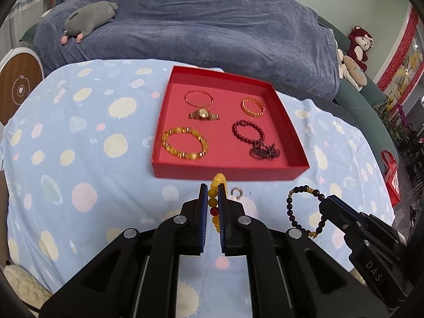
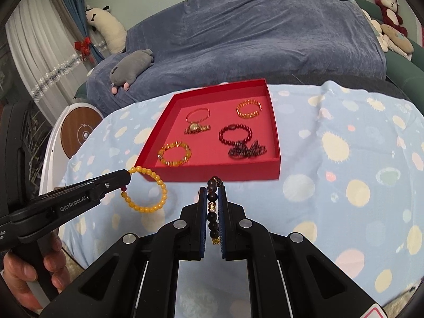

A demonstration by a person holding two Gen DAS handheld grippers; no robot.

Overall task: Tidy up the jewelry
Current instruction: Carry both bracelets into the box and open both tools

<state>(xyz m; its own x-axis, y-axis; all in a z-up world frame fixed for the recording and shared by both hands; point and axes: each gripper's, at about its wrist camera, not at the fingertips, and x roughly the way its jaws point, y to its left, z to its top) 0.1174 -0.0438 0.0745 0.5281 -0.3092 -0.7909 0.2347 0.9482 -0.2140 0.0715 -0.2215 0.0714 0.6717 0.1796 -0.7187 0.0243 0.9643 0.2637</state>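
My left gripper [image 1: 213,189] is shut on a yellow bead bracelet [image 1: 216,204], held edge-on just in front of the red tray [image 1: 225,173]. From the right wrist view the same yellow bead bracelet [image 2: 148,192] hangs as a loop off the left gripper [image 2: 127,176]. My right gripper [image 2: 212,190] is shut on a dark bead bracelet [image 2: 212,209] with a gold charm; that dark bead bracelet [image 1: 304,209] dangles from the right gripper [image 1: 327,201] in the left wrist view. Inside the red tray [image 2: 220,173] lie several bracelets and a gold watch [image 1: 203,114].
A small silver ring [image 1: 236,193] lies on the blue spotted cloth [image 1: 92,159] before the tray. Behind the table stands a sofa under a blue cover [image 1: 198,26] with plush toys. A hand [image 2: 21,273] holds the left gripper's handle.
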